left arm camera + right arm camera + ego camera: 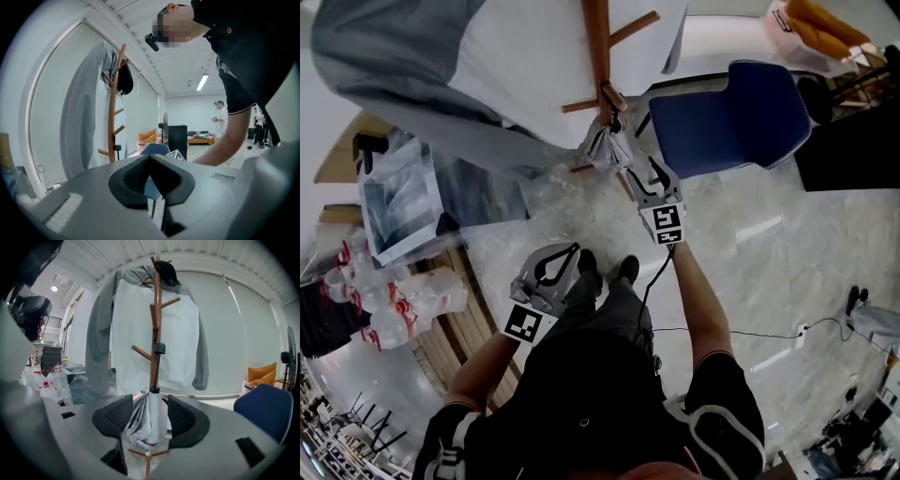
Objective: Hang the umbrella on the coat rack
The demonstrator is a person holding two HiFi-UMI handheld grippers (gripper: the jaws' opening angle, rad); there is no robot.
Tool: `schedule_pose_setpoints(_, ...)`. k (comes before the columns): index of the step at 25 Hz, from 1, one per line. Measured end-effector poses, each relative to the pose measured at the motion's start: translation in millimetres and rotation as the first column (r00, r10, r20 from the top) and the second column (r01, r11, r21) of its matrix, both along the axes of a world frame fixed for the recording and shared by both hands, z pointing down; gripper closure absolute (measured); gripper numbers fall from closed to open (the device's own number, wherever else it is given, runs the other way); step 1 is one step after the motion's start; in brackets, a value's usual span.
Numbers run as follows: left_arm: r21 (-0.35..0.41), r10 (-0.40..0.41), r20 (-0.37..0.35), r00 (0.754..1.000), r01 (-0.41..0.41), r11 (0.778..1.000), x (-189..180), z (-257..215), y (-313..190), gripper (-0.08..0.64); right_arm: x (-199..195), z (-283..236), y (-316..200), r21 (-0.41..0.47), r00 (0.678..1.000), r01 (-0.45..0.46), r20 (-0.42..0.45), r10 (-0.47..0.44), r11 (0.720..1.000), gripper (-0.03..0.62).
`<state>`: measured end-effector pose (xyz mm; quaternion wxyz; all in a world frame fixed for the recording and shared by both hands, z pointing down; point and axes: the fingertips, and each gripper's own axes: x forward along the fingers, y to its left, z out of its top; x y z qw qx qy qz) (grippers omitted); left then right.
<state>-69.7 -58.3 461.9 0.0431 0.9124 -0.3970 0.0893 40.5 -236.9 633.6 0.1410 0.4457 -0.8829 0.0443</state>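
Against the pole of the wooden coat rack (157, 310) the folded grey umbrella (147, 420) stands upright, its dark handle uppermost and close beside the pole, just above a side peg; whether the handle is hooked on anything cannot be told. Its bunched canopy sits between the jaws of the right gripper (150, 399), and both ribbed pads press into the fabric, so that gripper is pinching the umbrella low on the canopy. From the head view the right gripper (637, 169) reaches forward to the umbrella (605, 145) at the rack (598, 37), with the arm stretched out. A grey and white jacket (136, 333) hangs over the upper pegs and a dark cap (165, 270) sits at the top. The left gripper (150, 159) is well apart from the rack, held nearer the body, its jaws pressed together with nothing between them. A blue chair (731, 112) stands just right of the rack, and plastic bottles (394, 309) lie on a wooden surface (464, 323) at the left.
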Motion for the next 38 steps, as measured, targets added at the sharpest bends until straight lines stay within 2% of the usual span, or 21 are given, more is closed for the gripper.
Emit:
schedule_pose_setpoints(7, 0.019, -0.003, 0.009, 1.0, 0.003, 1.0, 1, -7, 2, 0.558, 10, -34, 21, 0.017, 1.0, -0.002, 0.001, 0.002, 1.0, 0.422)
schedule_pose_setpoints(12, 0.027, -0.025, -0.014, 1.0, 0.025, 0.999, 0, -15, 2, 0.558, 17, -64, 32, 0.049, 0.999, -0.025, 0.03, 0.024, 0.998, 0.457)
schedule_pose_setpoints(16, 0.044, -0.025, -0.029, 0.999, 0.027, 0.999, 3, -23, 1, 0.558, 26, -79, 45, 0.042, 0.999, -0.043, 0.022, 0.042, 0.998, 0.511)
schedule_pose_setpoints(22, 0.074, -0.026, -0.018, 1.0, 0.027, 0.997, 4, -31, 2, 0.558, 34, -110, 59, 0.088, 0.997, -0.071, 0.028, 0.069, 0.994, 0.582)
schedule_pose_setpoints(26, 0.089, -0.033, -0.029, 0.999, 0.035, 0.995, 7, -36, 1, 0.558, 37, -119, 69, 0.068, 0.997, -0.082, 0.019, 0.081, 0.994, 0.589)
schedule_pose_setpoints(38, 0.114, -0.05, -0.05, 0.997, 0.056, 0.992, 6, -52, -4, 0.558, 51, -171, 97, 0.114, 0.99, -0.139, 0.004, 0.139, 0.984, 0.591)
